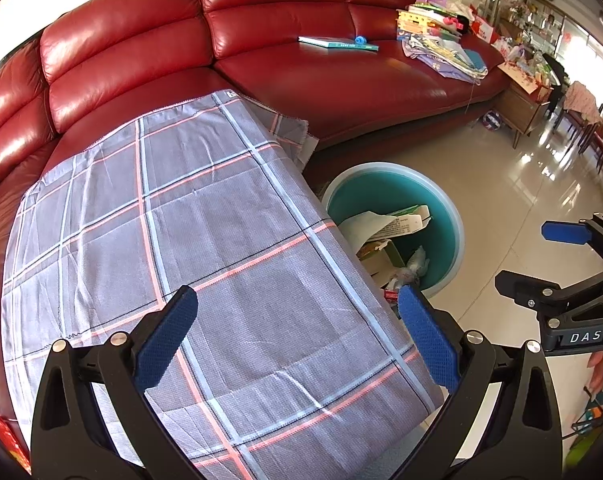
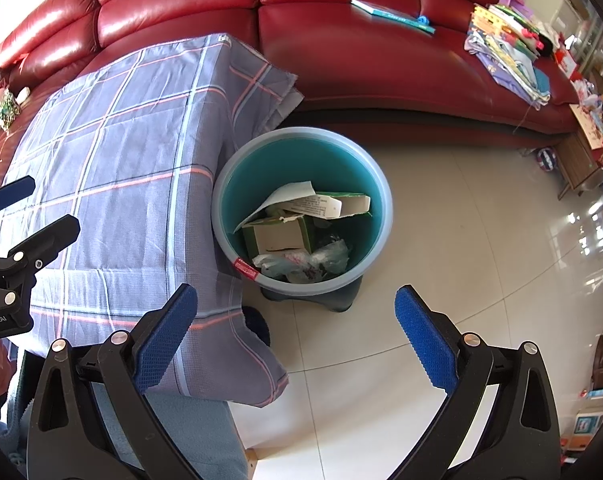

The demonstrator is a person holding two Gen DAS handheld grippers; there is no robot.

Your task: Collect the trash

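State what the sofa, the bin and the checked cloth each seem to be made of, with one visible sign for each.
Sofa: glossy red leather or leatherette; bright highlights on padded folds.
Bin: smooth moulded plastic, teal inside; even rolled rim.
Checked cloth: woven fabric, matt; visible weave, creases, frayed edge.

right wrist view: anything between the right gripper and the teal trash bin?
Only bare beige floor tile. The open right gripper faces the round teal plastic bin; the plaid grey cloth lies off to the side.
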